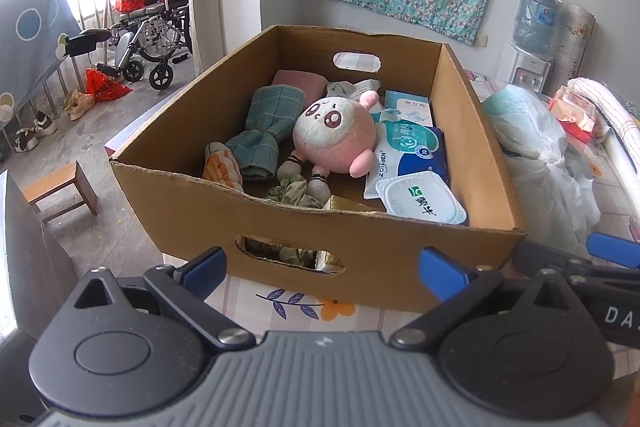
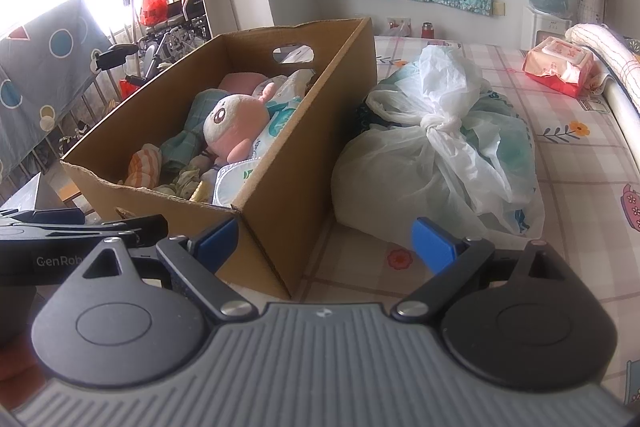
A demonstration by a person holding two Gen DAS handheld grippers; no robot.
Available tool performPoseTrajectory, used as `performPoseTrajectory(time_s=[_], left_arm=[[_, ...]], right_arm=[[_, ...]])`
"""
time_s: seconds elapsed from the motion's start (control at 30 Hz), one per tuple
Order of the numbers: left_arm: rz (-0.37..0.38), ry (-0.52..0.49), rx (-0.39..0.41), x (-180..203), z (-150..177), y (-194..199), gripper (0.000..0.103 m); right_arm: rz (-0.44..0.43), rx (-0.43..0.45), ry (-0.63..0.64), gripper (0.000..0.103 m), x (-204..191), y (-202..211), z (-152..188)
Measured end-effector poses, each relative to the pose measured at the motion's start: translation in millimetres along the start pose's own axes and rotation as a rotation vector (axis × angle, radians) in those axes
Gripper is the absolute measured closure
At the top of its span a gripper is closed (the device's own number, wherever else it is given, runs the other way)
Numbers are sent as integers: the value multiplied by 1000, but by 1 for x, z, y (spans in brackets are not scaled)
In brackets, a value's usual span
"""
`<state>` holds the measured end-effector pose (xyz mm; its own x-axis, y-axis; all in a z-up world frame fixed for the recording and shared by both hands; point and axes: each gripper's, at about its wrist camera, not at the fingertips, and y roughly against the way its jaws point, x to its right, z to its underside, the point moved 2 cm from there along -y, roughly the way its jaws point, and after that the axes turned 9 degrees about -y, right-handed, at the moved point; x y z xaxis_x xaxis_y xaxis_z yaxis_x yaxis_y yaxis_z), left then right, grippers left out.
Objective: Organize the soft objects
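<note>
Both tongs, left (image 1: 323,267) and right (image 2: 325,241), gaped wide, empty, before the box (image 1: 280,227) near the worktop's left edge; plush toy (image 1: 334,135) inside. Risk: nudging box overboard

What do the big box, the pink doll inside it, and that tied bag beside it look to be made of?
The box: brown corrugated cardboard, matte, with ragged torn edges and punched handle holes. The pink doll: plush fabric, fuzzy and rounded, probably stuffed. The tied bag: thin translucent plastic film, crinkled, slightly glossy, knotted at the top.
</note>
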<state>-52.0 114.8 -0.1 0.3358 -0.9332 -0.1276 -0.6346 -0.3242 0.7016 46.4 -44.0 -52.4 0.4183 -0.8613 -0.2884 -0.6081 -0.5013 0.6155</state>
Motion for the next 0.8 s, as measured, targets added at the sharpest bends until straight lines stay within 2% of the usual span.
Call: performPoseTrajectory(time_s=[0.8], left_arm=[[-3, 2, -4, -1, 3, -2, 0]], right_arm=[[-1, -3, -1, 9, -1, -1, 1]])
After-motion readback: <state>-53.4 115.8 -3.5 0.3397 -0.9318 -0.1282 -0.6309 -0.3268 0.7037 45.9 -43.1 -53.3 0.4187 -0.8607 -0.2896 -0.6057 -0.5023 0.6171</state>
